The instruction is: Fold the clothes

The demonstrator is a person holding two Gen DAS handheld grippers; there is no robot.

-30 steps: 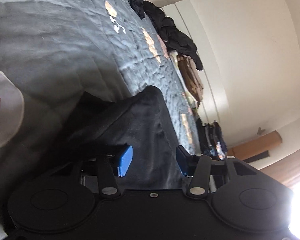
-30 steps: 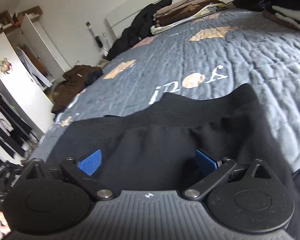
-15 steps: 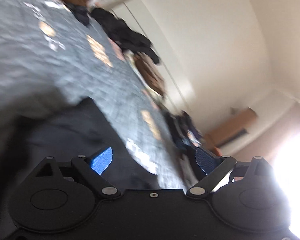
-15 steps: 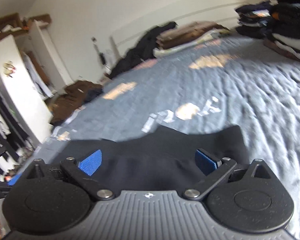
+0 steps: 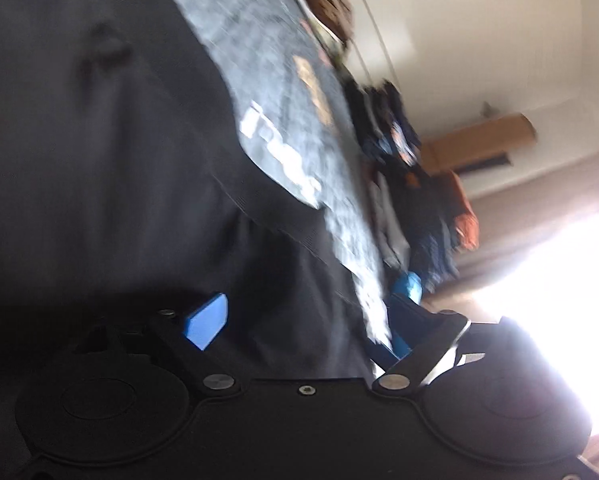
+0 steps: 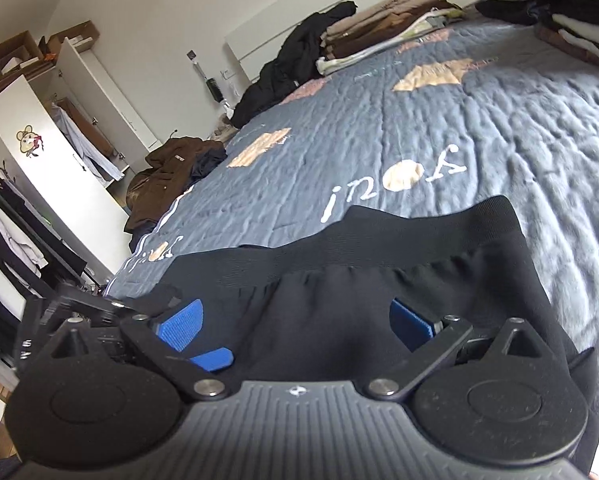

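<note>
Both claws wide open, holding nothing. Left claw [image 5: 299, 320] has swung in closer over black garment [image 6: 379, 280] on bed [image 6: 499, 120]; right claw [image 6: 295, 328] dips lower vs half sec ago.

The left gripper [image 5: 303, 324] is tilted, its jaws wide apart. The right gripper [image 6: 303, 320] is level, its jaws also apart.

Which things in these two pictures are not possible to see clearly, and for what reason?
- Black ribbed-waistband garment: right wrist view, its near part hidden behind the right hand-held gripper.
- Same garment in left wrist view: motion blur; shape unclear, cut by the left edge.
- Stack of folded dark clothes: left wrist view, blurred.
- Window area: left wrist view, overexposed.
</note>
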